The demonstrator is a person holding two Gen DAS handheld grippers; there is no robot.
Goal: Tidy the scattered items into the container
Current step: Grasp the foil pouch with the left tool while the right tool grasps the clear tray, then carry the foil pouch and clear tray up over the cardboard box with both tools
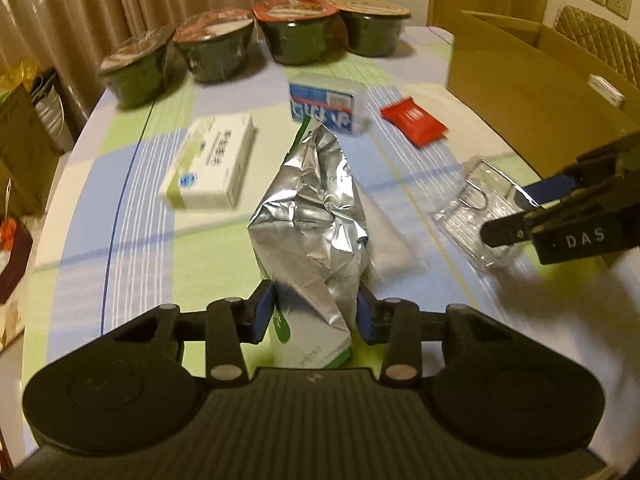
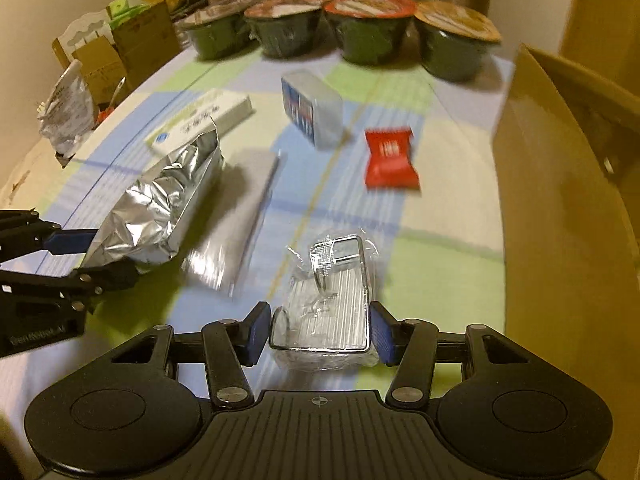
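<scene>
Gripping foil pouch (image 1: 316,216), left gripper (image 1: 316,316) clamps its near end; pouch long axis runs near-to-far, far end pointing toward blue box (image 1: 325,109). Right gripper (image 2: 320,334) pads flank clear packet (image 2: 332,296), contact unclear. Cardboard box (image 2: 560,208) stands right.

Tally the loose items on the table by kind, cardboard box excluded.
Noodle bowls: 4
Cartons: 2, white-green, blue-white
Foil bag: 1
Red sachet: 1
Clear-wrapped packs: 2, one flat, one with metal part
Total: 10
</scene>
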